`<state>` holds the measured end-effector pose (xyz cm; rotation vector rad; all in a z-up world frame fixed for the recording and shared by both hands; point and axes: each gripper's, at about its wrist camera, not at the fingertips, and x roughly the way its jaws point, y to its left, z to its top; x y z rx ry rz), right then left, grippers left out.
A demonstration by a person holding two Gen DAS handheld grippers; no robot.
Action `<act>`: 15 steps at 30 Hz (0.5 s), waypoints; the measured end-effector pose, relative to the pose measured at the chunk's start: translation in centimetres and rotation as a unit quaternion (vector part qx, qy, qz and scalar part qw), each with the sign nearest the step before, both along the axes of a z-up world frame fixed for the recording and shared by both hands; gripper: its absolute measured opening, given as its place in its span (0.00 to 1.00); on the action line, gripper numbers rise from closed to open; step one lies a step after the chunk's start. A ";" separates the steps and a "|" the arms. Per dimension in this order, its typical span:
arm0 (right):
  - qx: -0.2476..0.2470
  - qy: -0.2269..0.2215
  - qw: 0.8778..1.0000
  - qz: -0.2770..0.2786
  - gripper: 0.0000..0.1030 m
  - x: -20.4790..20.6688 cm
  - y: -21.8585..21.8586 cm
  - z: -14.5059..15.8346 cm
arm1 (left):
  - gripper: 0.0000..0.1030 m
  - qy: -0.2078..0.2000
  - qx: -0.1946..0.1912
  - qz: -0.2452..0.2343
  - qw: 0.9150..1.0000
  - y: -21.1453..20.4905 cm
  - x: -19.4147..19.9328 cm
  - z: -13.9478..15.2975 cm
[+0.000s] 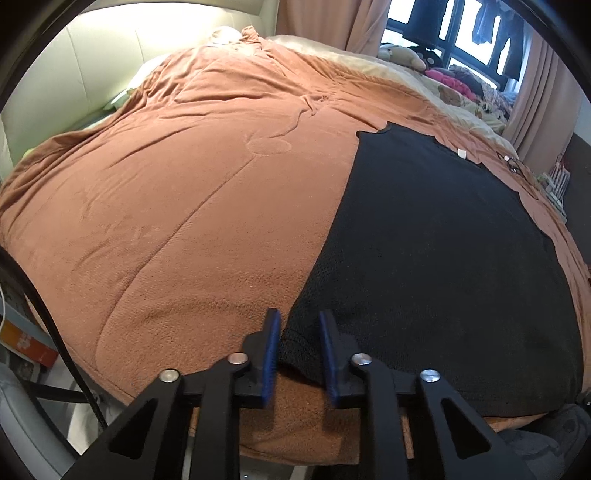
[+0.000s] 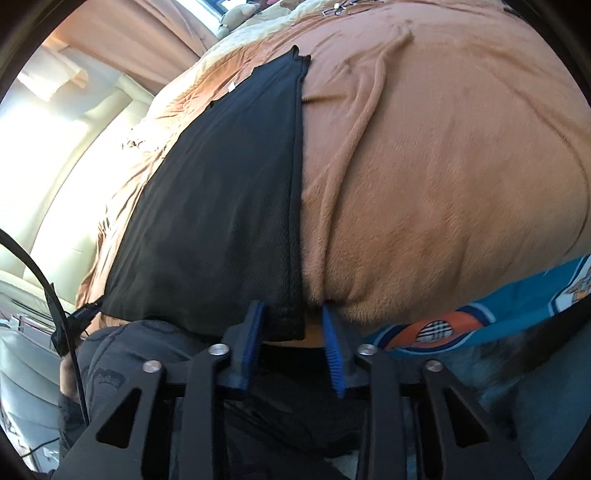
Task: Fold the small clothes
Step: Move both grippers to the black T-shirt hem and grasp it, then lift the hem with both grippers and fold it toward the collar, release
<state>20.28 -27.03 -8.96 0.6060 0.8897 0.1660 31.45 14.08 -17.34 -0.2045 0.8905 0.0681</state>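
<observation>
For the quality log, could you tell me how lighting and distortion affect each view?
Left wrist: fisheye bows the orange blanket; window blown out. Right wrist: glare washes out the left side; black garment keeps its mesh texture.

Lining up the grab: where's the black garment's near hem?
The black garment lies flat on the orange blanket; its near corners sit between the open left gripper and right gripper.

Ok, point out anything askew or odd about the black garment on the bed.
Nothing is damaged or spilled. The black garment lies flat on the brown blanket, though its right long edge is already doubled over. Both near corners sit between open jaws of the left tool and right tool.
</observation>
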 end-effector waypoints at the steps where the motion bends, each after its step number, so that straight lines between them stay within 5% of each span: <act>1: 0.002 -0.001 1.000 -0.005 0.18 -0.2 -0.2 -0.1 | 0.13 0.000 0.005 -0.001 1.000 -0.1 -0.1 0.1; 3: 0.019 -0.016 1.000 -0.002 0.02 -0.7 -0.6 0.2 | 0.04 -0.002 0.002 -0.003 1.000 -0.2 -0.3 0.5; 15: -0.004 -0.117 0.993 -0.010 0.01 -6.2 -1.9 6.3 | 0.03 -0.058 -0.015 -0.004 0.998 -1.0 -3.9 6.1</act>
